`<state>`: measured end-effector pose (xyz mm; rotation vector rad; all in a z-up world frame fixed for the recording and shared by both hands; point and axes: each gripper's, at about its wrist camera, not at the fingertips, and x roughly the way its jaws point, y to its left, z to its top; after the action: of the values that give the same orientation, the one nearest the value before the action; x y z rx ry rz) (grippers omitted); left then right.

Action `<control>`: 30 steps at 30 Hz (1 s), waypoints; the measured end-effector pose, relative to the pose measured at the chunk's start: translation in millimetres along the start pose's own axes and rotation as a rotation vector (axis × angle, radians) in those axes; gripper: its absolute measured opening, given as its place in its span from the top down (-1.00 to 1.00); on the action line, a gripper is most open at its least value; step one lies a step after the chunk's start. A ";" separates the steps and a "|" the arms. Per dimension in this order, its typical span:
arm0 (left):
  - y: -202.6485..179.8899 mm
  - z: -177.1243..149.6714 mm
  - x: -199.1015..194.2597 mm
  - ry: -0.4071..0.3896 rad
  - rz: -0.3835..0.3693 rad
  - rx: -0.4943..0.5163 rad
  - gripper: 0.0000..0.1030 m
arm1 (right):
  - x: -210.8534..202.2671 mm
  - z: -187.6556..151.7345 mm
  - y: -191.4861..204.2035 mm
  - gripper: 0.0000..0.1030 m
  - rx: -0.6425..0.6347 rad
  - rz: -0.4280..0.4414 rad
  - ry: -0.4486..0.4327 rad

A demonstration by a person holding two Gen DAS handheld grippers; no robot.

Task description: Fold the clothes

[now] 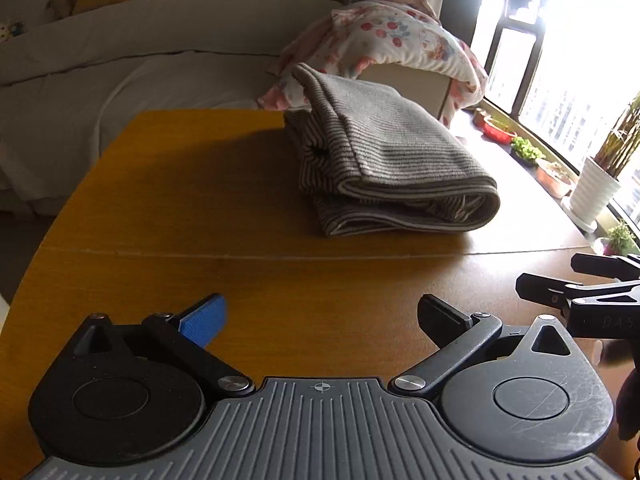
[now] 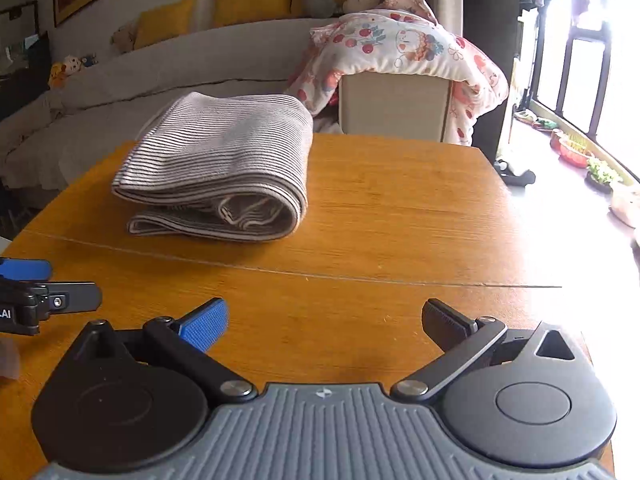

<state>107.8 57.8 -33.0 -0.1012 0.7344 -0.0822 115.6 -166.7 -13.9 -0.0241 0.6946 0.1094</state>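
Hovering both grippers low over the wooden table [image 2: 400, 208], I've got the left gripper [image 1: 322, 318] and right gripper [image 2: 324, 320] with jaws spread wide, nothing in either. My read: the striped garment [image 2: 224, 160] already lies folded, stacked in layers w/ a rounded fold facing me, resting on the far part of the table, well apart from both grippers. Looks like a done fold, so I wouldn't re-grab w/o a reason. Grey-and-white ribbed stripes, soft, thick; top layer sits slightly skewed.
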 end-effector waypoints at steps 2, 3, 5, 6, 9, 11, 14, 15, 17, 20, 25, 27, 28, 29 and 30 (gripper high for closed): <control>-4.0 -7.3 -2.5 -0.031 0.029 0.005 -1.00 | 2.0 -1.5 -0.8 -1.00 -0.004 -0.021 0.003; -6.6 -9.9 -3.5 -0.035 0.049 0.003 -1.00 | 3.0 -2.3 -1.2 -1.00 -0.006 -0.031 0.004; -13.0 -13.2 -3.1 -0.039 0.094 0.004 -1.00 | 4.9 -3.8 -2.0 -1.00 -0.009 -0.051 0.007; -17.4 -12.0 1.1 -0.038 0.125 0.020 -1.00 | 5.9 -4.6 -2.4 -1.00 -0.011 -0.062 0.009; -24.2 -6.9 11.4 -0.039 0.160 0.040 -1.00 | 11.9 -3.8 -3.5 -1.00 -0.021 -0.035 0.009; -23.4 -2.8 16.6 -0.037 0.167 0.033 -1.00 | 17.8 -2.1 -4.1 -1.00 -0.021 0.030 0.008; -23.5 -1.0 18.9 -0.038 0.173 0.029 -1.00 | 18.4 -1.4 -3.3 -1.00 -0.024 0.031 0.008; -23.7 -1.2 18.9 -0.038 0.173 0.028 -1.00 | 18.6 -1.2 -3.0 -1.00 -0.025 0.032 0.008; -23.9 -1.9 18.7 -0.038 0.173 0.028 -1.00 | 19.0 -0.8 -2.5 -1.00 -0.027 0.033 0.008; -24.1 -0.7 20.6 -0.038 0.174 0.028 -1.00 | 19.6 -0.1 -1.6 -1.00 -0.030 0.035 0.008; -25.2 -1.0 20.6 -0.038 0.174 0.028 -1.00 | 20.2 0.7 -0.6 -1.00 -0.033 0.037 0.008; -25.3 -1.1 20.6 -0.038 0.174 0.028 -1.00 | 20.1 0.8 -0.5 -1.00 -0.033 0.037 0.008; -25.2 -1.1 20.7 -0.038 0.174 0.028 -1.00 | 20.1 0.8 -0.5 -1.00 -0.033 0.037 0.008; -25.0 -1.1 20.8 -0.038 0.174 0.027 -1.00 | 20.0 0.8 -0.5 -1.00 -0.033 0.038 0.008; -24.9 -1.1 20.8 -0.038 0.174 0.027 -1.00 | 20.0 0.8 -0.5 -1.00 -0.033 0.038 0.008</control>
<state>121.5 30.7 -44.6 -0.0126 0.7016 0.0749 131.4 -165.3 -26.1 -0.0428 0.7014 0.1568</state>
